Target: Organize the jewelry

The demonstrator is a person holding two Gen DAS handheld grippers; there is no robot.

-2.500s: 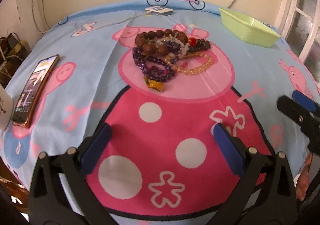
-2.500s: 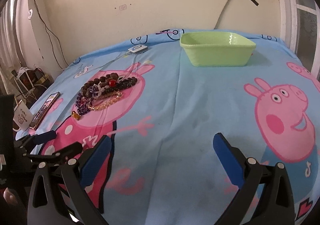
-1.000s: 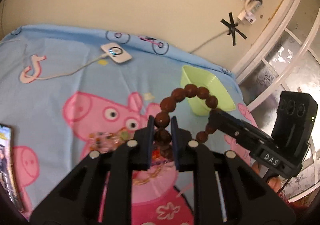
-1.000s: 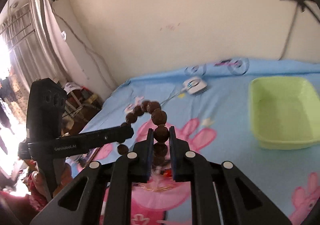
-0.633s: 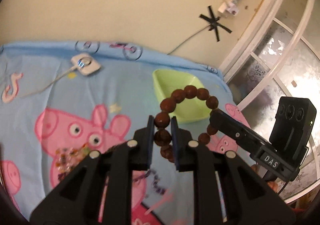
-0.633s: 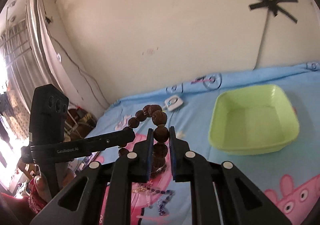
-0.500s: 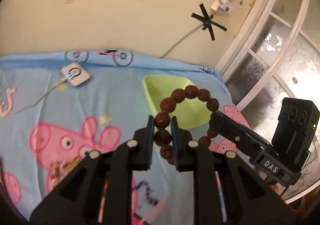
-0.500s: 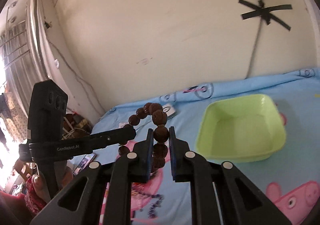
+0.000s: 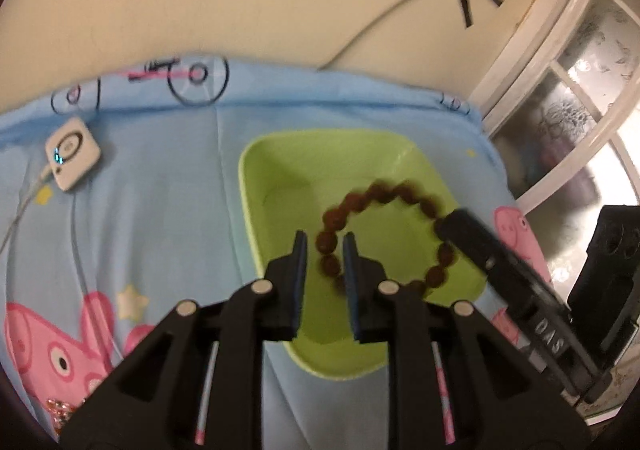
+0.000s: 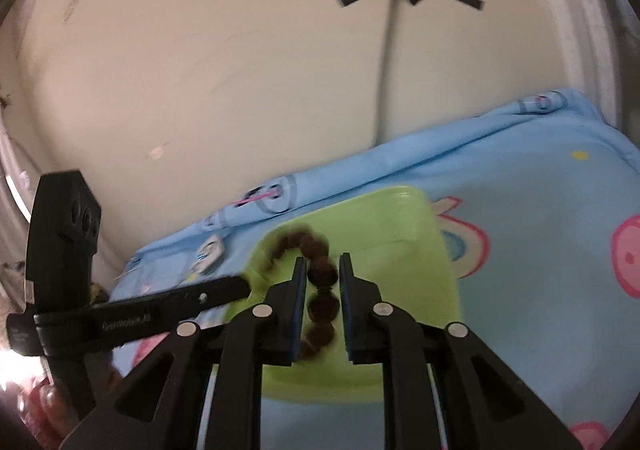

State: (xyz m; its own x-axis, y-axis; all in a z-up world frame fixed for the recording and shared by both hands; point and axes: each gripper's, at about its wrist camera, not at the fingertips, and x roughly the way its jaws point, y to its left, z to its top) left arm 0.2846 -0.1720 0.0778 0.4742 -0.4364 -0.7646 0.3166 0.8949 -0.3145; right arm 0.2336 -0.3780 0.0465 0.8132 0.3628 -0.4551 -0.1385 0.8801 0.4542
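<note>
Bracelet (image 9: 384, 238) stretched between both tools' tips, above the green tray (image 9: 280, 154).

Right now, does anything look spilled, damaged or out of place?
Nothing stands out. The brown bead bracelet hangs intact between both grippers above the green tray, and the white charger puck lies flat on the cartoon sheet.

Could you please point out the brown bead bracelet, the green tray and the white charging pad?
brown bead bracelet (image 9: 400, 192): left wrist view, top arc of beads.
green tray (image 9: 288, 154): left wrist view, bare inner wall at the far left corner.
white charging pad (image 9: 72, 154): left wrist view, middle of its top face.
</note>
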